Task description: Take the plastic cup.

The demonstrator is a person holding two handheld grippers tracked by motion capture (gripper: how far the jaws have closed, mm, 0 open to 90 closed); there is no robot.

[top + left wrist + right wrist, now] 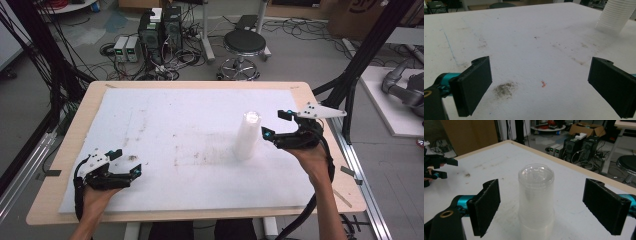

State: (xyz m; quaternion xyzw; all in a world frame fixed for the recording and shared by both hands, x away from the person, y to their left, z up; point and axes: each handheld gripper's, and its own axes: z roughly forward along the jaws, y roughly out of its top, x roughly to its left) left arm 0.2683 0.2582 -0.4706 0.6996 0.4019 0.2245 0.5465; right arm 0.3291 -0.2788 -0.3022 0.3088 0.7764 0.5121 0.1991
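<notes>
table (70, 150): wood, white stained pad (175, 130) on top | cups (247, 136): upright stack, pad's right half | right gripper (276, 125): jaws spread, beside stack | left gripper (126, 162): jaws spread, empty, near-left | floor: stool (244, 44), computers (161, 31), cables

You have a wooden table (70, 145) covered by a white foam sheet (175, 125) that leaves the table's edges bare. The sheet is scuffed: a dark smudge (504, 90) and, just beside it, a small orange mark (543, 84).

On the floor beyond the table's far edge:
- a black round stool (244, 44) on a chrome base
- two dark computer towers (161, 31) side by side, amid tangled cables
- two small grey boxes (126, 48) just left of the towers
- a cardboard box (587, 129) farther back
</notes>
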